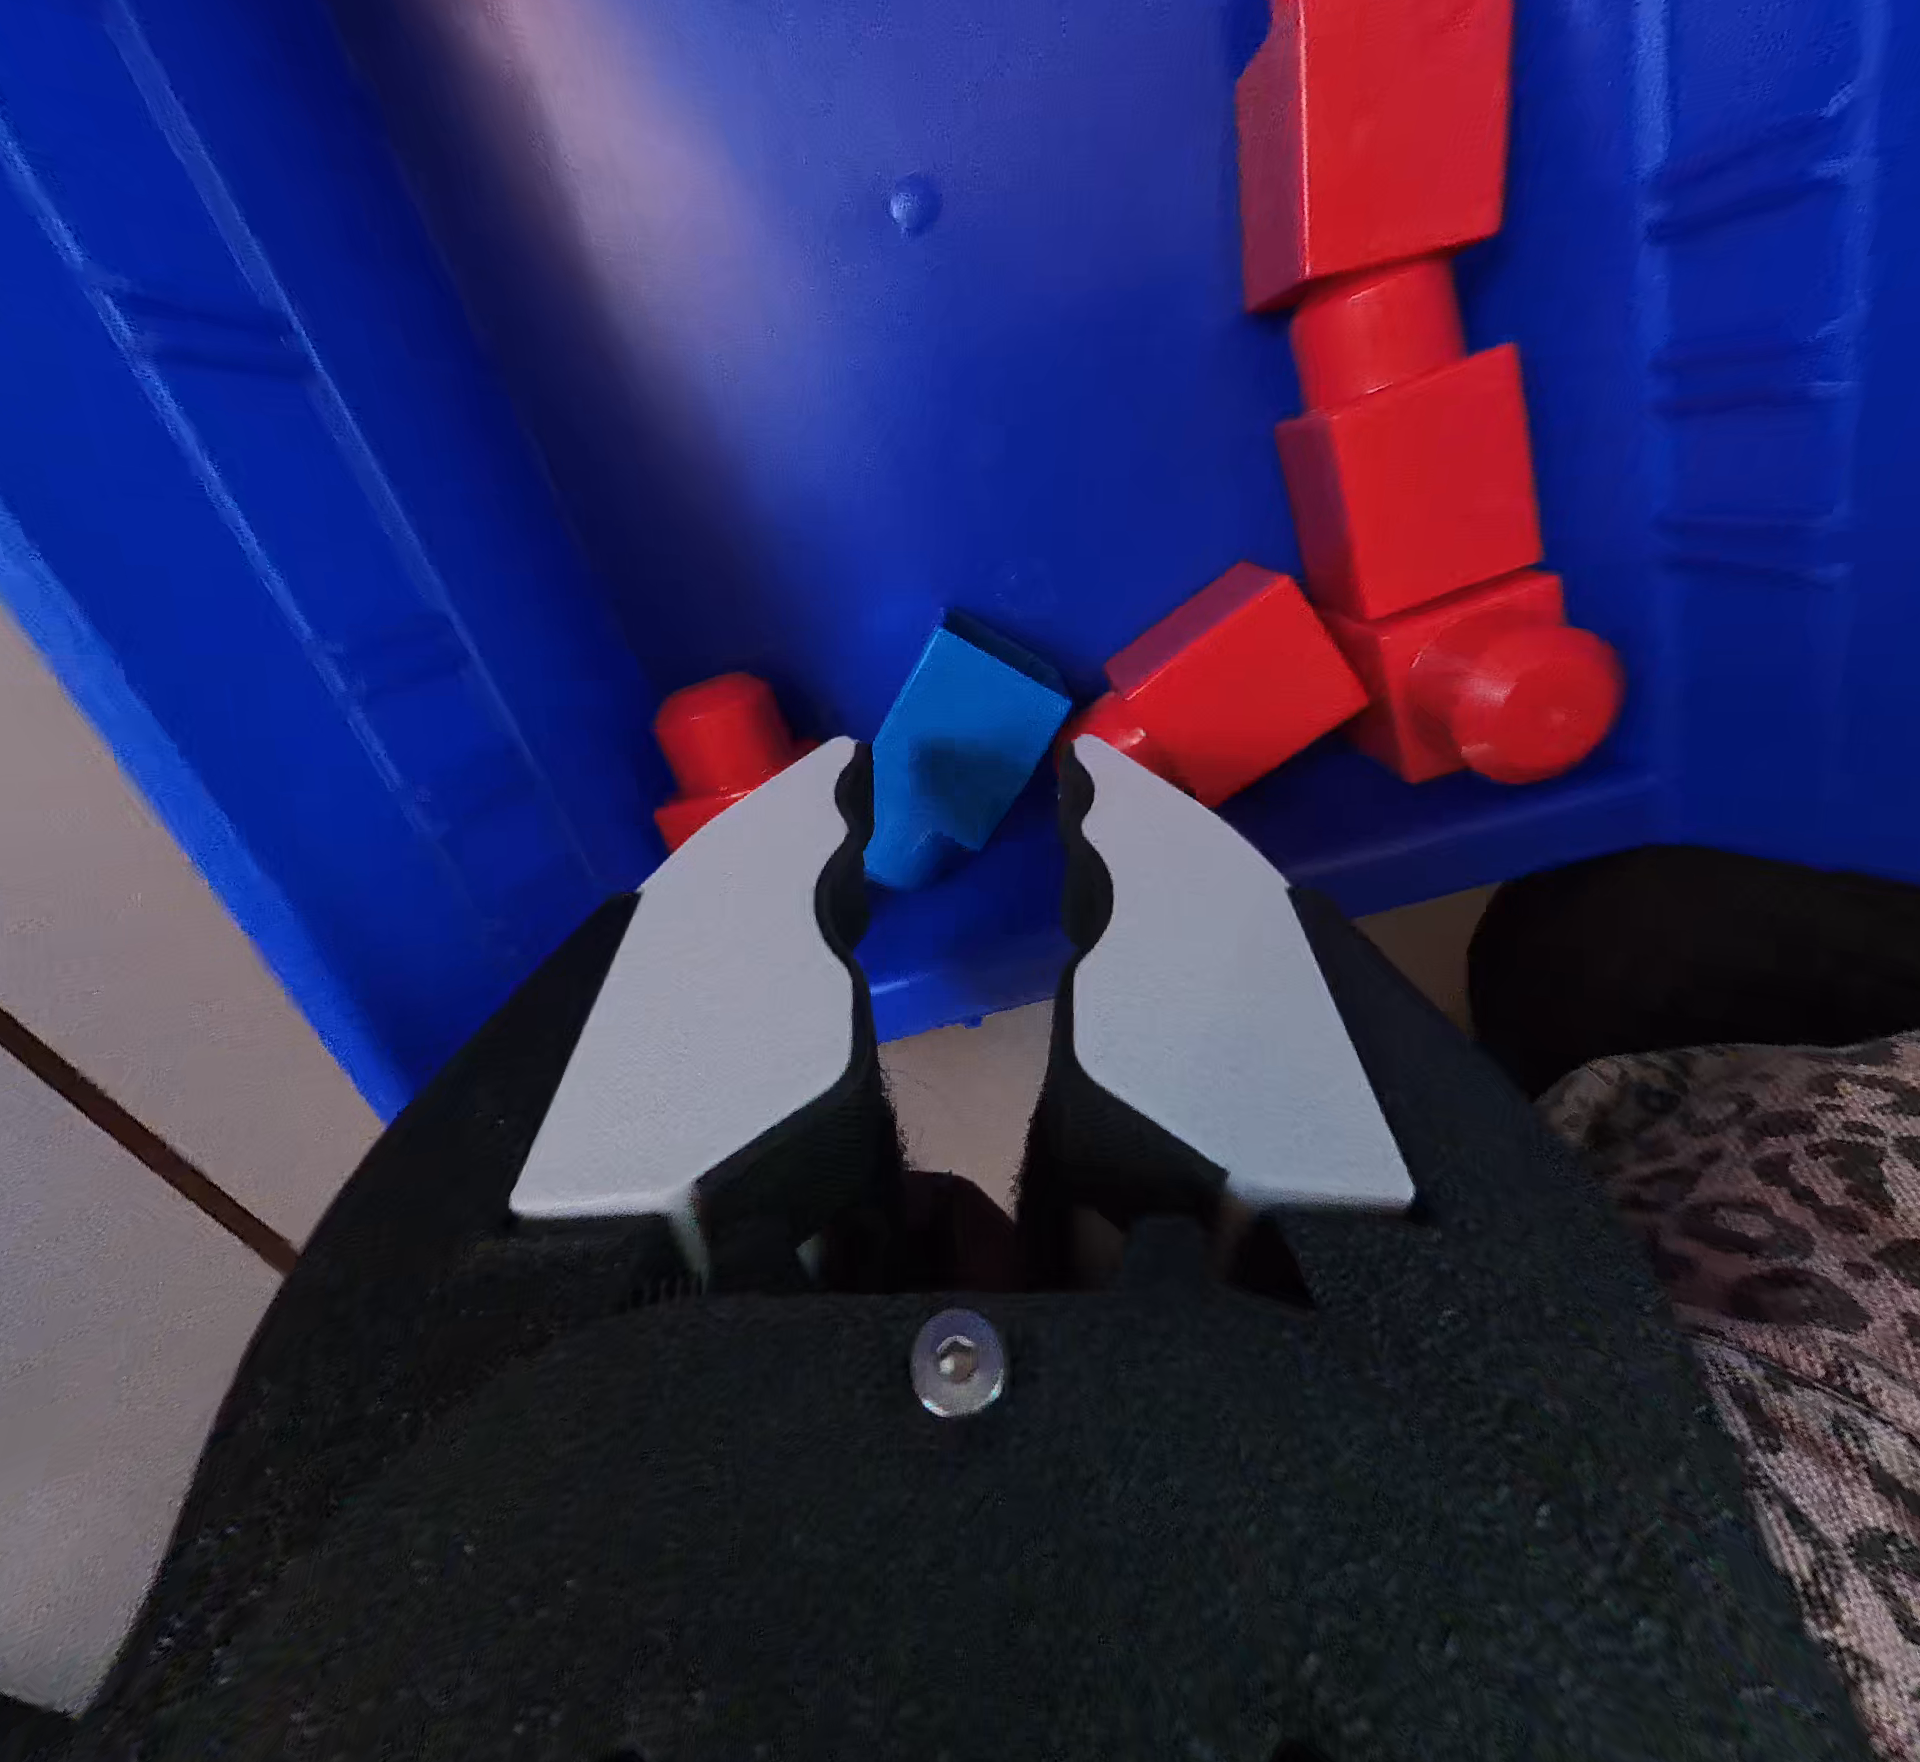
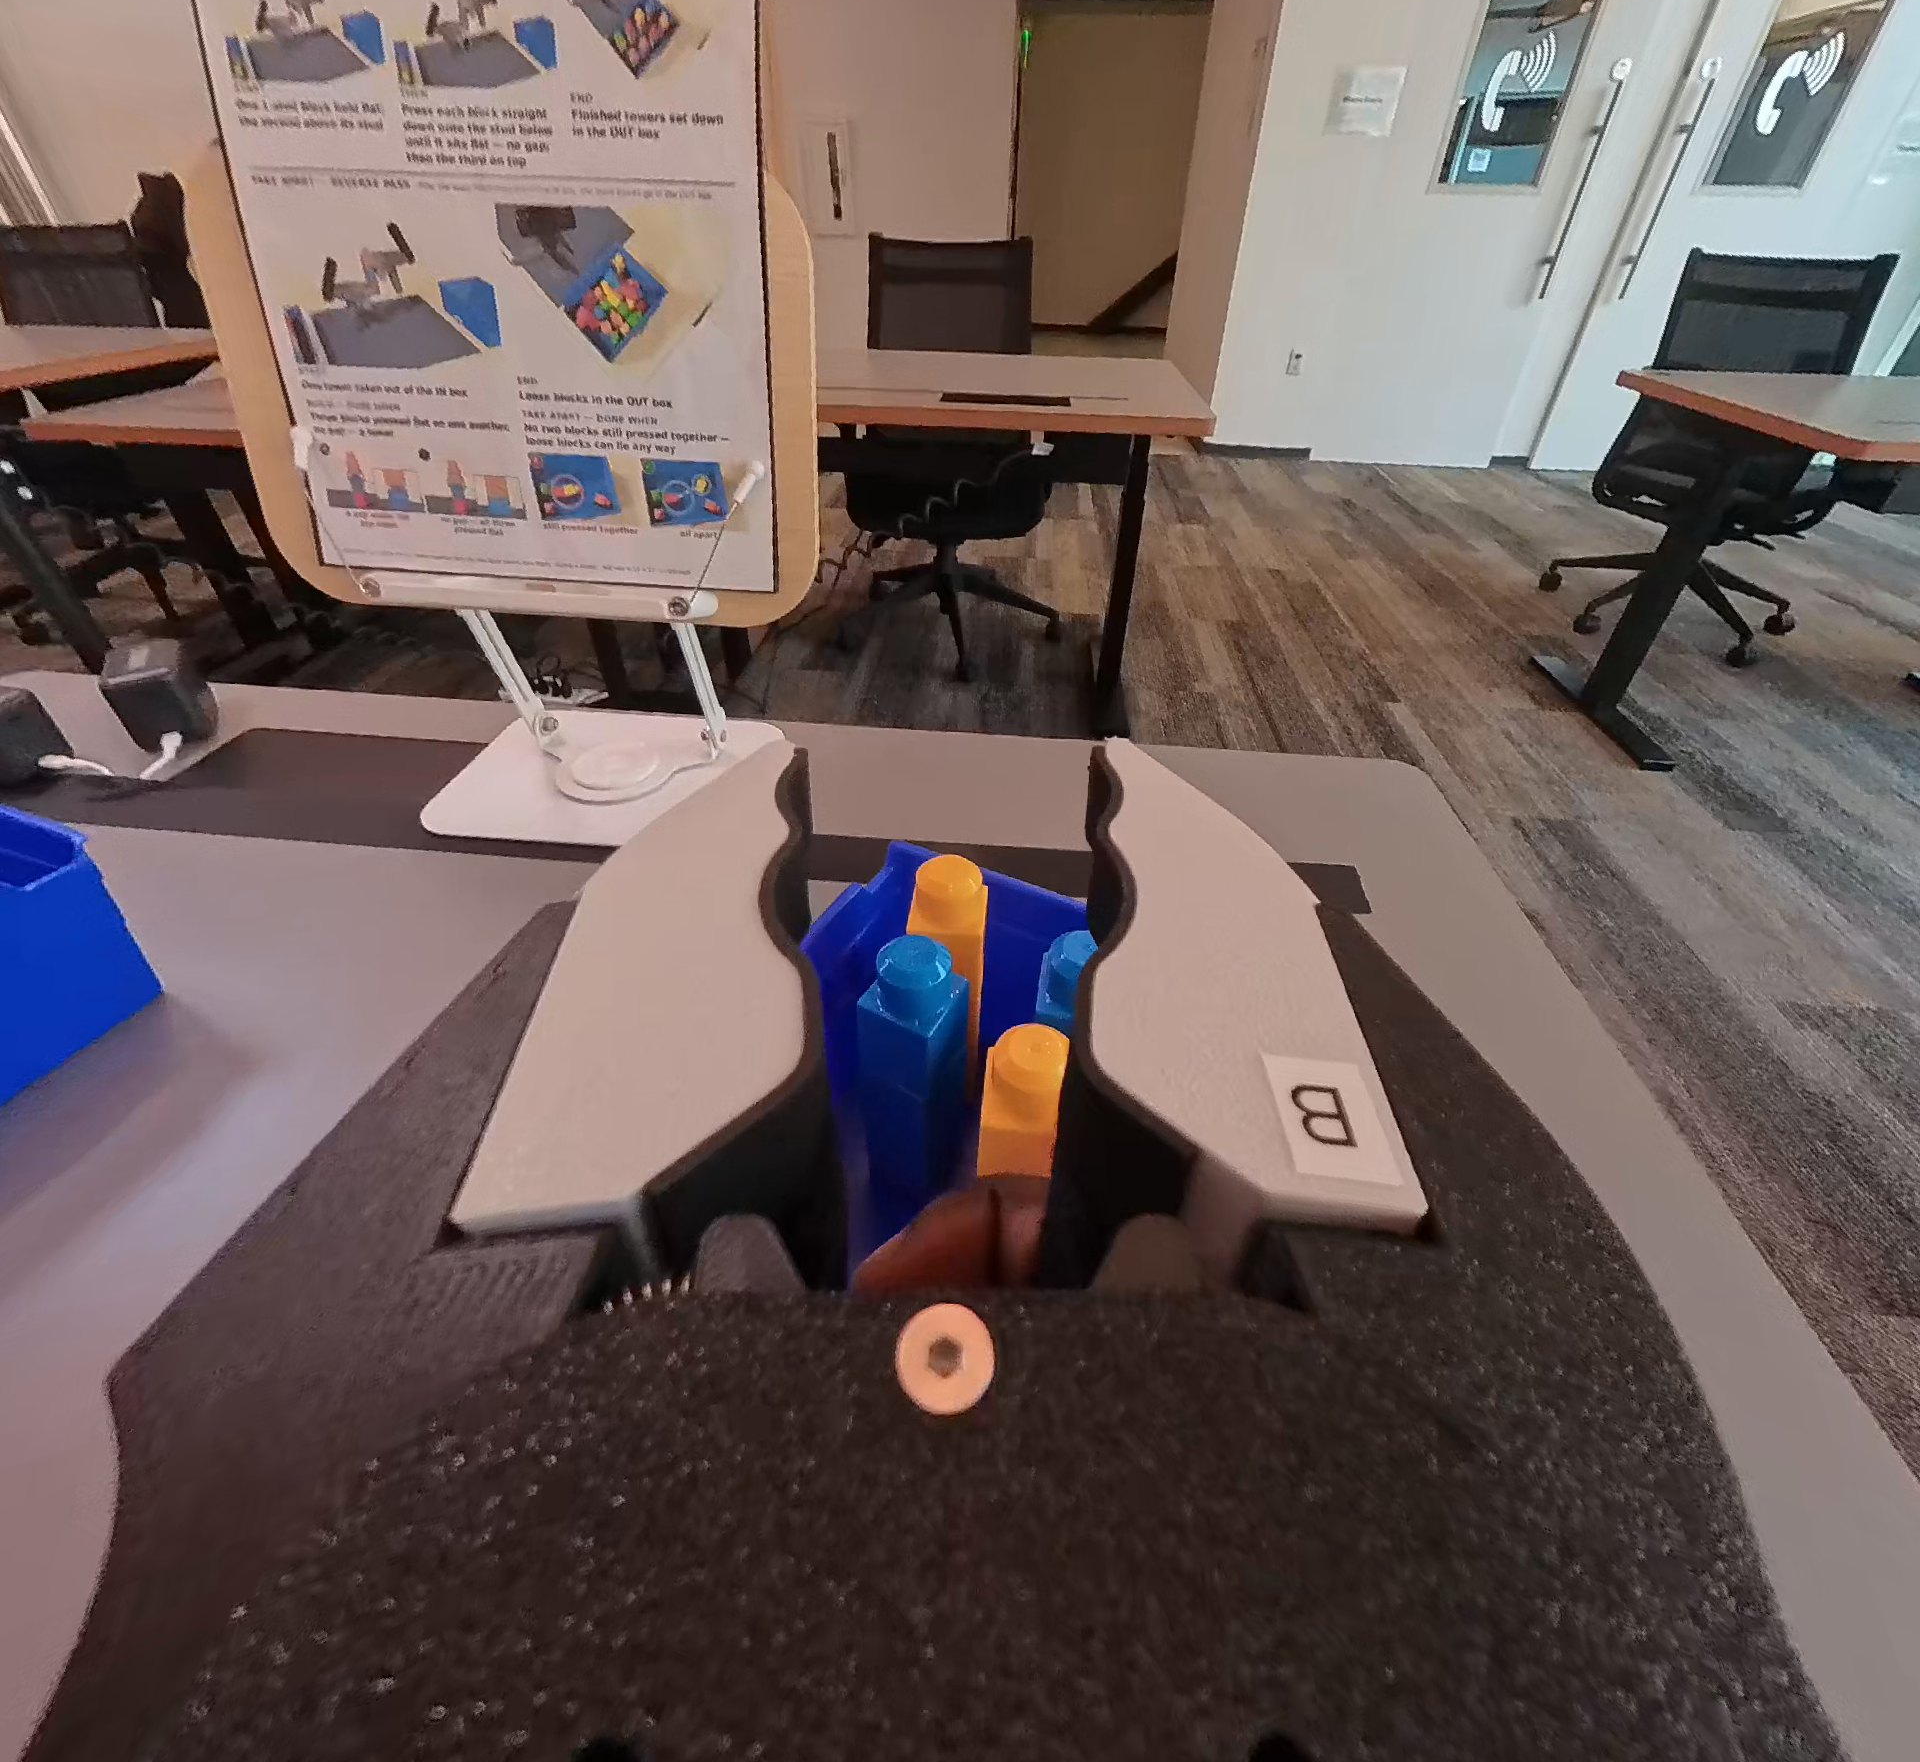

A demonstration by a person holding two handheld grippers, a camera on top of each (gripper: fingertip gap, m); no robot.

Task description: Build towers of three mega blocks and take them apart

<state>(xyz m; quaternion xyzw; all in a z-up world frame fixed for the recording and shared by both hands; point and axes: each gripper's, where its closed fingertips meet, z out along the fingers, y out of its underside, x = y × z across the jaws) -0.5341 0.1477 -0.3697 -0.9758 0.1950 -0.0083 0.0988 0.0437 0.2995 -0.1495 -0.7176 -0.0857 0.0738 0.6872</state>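
Note:
In the left wrist view I look into a blue bin [image 1: 727, 310]. My left gripper [image 1: 966, 767] is open, its fingertips on either side of a loose blue block [image 1: 961, 756] lying tilted on the bin floor. Red blocks lie around it: one at the left [image 1: 717, 741], one tilted at the right [image 1: 1236, 673], and a joined red stack [image 1: 1382, 258] along the right wall. In the right wrist view my right gripper [image 2: 948, 777] is open and empty above another blue bin [image 2: 1029, 912]. That bin holds upright towers, blue [image 2: 914, 1037] and orange [image 2: 1023, 1099].
An instruction sheet on a white stand [image 2: 488, 206] stands at the back of the grey table [image 2: 312, 933]. Another blue bin [image 2: 52, 954] sits at the left edge. Black chargers [image 2: 156, 694] lie far left. Patterned fabric [image 1: 1787, 1297] is by the left gripper. My right fingertips sit around 65 centimeters from my left ones. To reach the joined red stack [image 1: 1382, 258] in a straight line is about 9 centimeters for my left fingers, about 50 centimeters for my right.

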